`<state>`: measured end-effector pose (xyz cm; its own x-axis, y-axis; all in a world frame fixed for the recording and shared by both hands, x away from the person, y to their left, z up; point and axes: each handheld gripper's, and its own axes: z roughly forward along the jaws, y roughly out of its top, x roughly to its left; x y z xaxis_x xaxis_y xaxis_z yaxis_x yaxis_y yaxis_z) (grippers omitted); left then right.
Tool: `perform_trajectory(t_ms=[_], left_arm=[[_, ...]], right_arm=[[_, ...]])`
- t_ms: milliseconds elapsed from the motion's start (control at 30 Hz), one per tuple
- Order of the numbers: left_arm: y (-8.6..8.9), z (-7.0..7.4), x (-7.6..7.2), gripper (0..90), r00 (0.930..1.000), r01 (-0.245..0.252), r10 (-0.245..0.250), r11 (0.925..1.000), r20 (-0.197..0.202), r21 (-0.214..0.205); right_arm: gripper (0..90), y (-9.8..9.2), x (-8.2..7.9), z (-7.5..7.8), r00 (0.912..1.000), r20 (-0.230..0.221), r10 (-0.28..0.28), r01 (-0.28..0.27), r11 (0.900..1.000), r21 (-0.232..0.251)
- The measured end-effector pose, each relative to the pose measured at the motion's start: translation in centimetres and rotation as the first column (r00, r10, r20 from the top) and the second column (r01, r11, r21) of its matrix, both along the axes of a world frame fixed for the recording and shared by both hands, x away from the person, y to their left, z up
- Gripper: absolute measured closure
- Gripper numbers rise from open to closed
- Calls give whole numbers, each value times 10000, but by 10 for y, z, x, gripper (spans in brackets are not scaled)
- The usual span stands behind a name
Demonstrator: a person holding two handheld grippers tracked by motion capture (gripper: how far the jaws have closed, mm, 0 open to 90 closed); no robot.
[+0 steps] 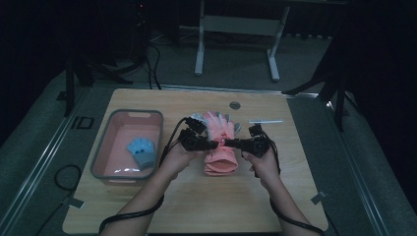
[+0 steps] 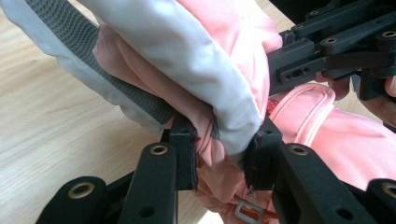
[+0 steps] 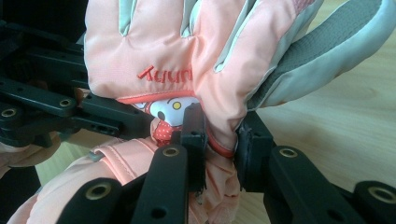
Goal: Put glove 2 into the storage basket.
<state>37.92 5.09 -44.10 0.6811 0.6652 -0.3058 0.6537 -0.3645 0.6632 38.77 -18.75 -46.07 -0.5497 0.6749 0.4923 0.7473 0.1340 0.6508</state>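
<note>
Pointing its fingers away from the person, the pink glove (image 1: 220, 140) lies lengthwise.

wooden table (image 1: 196, 206) had a pink bin (image 1: 105, 147) left of the grippers (image 1: 223, 144), white strip (image 1: 265, 121) just behind them.

The pink glove (image 1: 220, 142) sits at the centre of the high view, fingers pointing toward the frame's top and cuff toward the bottom. It is padded, with pale grey finger sides and a dark grey textured palm patch. Red stitched lettering and a small cartoon figure mark its back.
</note>
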Motion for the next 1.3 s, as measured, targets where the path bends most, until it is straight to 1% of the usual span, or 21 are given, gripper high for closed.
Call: perform_trajectory(t_ms=[67, 200, 267, 467, 500, 533, 567, 800, 933, 1100, 1233, 1300], left_arm=[[7, 5, -1, 699, 10000, 7, -7, 10000, 50, 45], [20, 14, -2, 698, 10000, -50, 50, 10000, 14, 63], [26, 18, -2, 698, 9999, -95, 94, 9999, 82, 110], [45, 28, -3, 698, 9997, -193, 191, 9997, 121, 169], [45, 28, -3, 698, 9997, -193, 191, 9997, 121, 169], [50, 31, -4, 698, 9996, -234, 231, 9995, 155, 212], [53, 32, -4, 698, 9995, -263, 259, 9994, 171, 216], [80, 44, -6, 698, 9988, -462, 454, 9980, 188, 432], [97, 49, -8, 698, 9979, -613, 604, 9972, 225, 428], [118, 55, -10, 697, 9957, -900, 888, 9947, 259, 503], [136, 58, -12, 696, 9950, -934, 909, 9937, 419, 618], [144, 59, -13, 696, 9945, -998, 975, 9929, 377, 654]], right_arm=[[756, 6, 0, 5, 10000, 63, 76, -76, 10000, 9], [755, 20, 1, 13, 9997, 91, 235, -235, 9997, 35], [755, 26, 2, 17, 9994, 168, 318, -319, 9995, 51], [756, 44, 4, 26, 9985, 267, 488, -490, 9988, 64], [756, 44, 4, 26, 9985, 267, 488, -490, 9988, 64], [755, 47, 5, 27, 9982, 296, 522, -524, 9986, 71], [755, 54, 5, 29, 9980, 302, 561, -564, 9984, 84], [755, 81, 9, 38, 9956, 334, 875, -880, 9960, 148], [755, 98, 12, 42, 9939, 318, 1060, -1066, 9941, 196], [755, 121, 15, 47, 9916, 377, 1241, -1249, 9920, 182], [755, 141, 15, 50, 9903, 432, 1319, -1332, 9907, 268], [755, 148, 15, 50, 9896, 409, 1379, -1392, 9898, 289]])
